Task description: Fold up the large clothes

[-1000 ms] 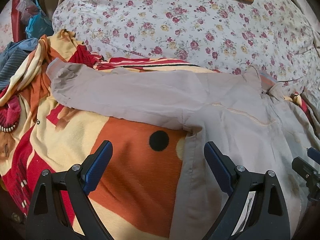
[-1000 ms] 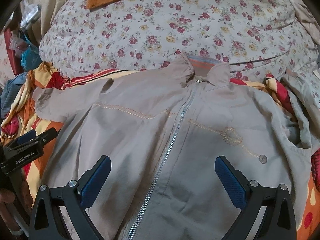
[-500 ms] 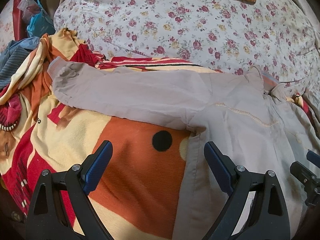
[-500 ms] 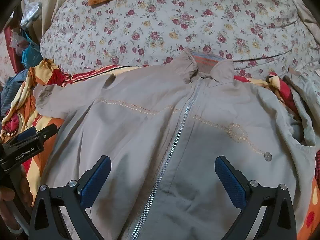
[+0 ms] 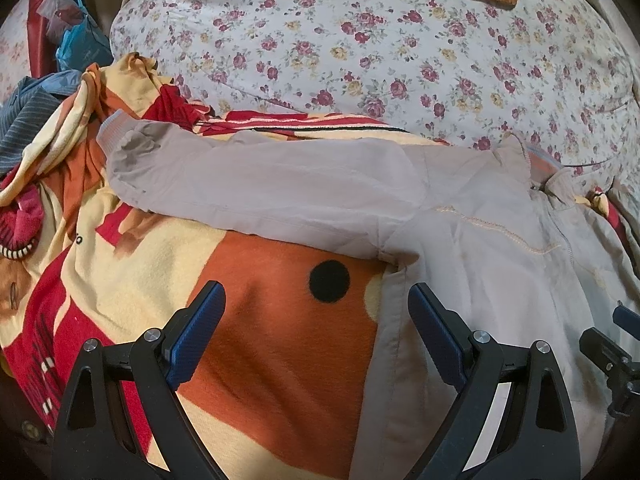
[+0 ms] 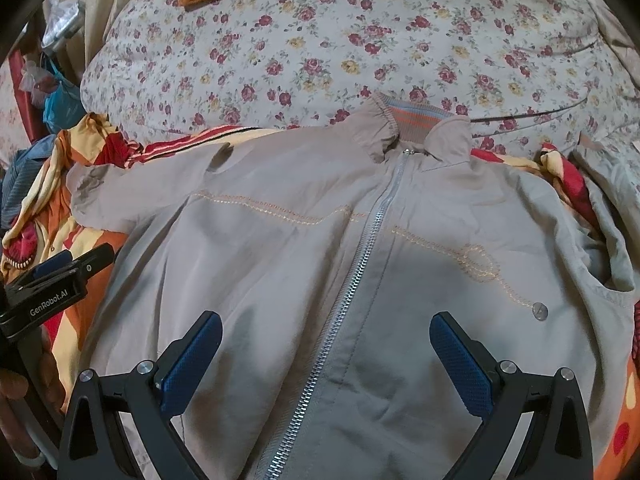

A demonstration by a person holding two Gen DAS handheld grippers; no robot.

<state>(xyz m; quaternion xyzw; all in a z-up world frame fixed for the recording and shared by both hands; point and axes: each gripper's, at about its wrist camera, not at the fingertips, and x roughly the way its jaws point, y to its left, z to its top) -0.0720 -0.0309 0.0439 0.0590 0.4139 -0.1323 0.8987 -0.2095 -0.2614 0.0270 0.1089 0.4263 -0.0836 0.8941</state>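
Looking along the left gripper [image 5: 316, 312], its 2 blue ribbed pads [image 5: 196, 332] stood wide apart, released, holding nothing. Between them lay a fleecy blanket [image 5: 256, 340] in orange, cream and red, with a round black spot near the middle. A thin, smooth beige jacket [image 5: 480, 264] lay face up on that blanket; its sleeve [image 5: 256, 188] stretched flat toward the left of the frame, ending in a ribbed grey cuff [image 5: 110, 128], with a darker smudge just beside the cuff. The jacket's side hem ran down under the right-hand pad. Behind it swelled a floral quilt [image 5: 360, 40], white with small red and yellow roses. Part of the right gripper [image 5: 612, 344] poked in at the frame's right edge, mostly cut off. Crumpled striped fabric at far left was hard to make out.

From the right wrist view, the right gripper [image 6: 326, 344] was likewise released, pads spread, hovering over the jacket's [image 6: 280, 280] lower front. A silver zipper [image 6: 360, 264] ran closed up to a ribbed collar [image 6: 416, 120] with orange stripes. Pale looping stitching crossed the chest, and 1 small round snap [image 6: 539, 312] sat below it. The far sleeve at right was bunched, its end hidden. The left gripper [image 6: 72, 260] showed at the left edge, with a hand [image 6: 16, 384] only partly visible.
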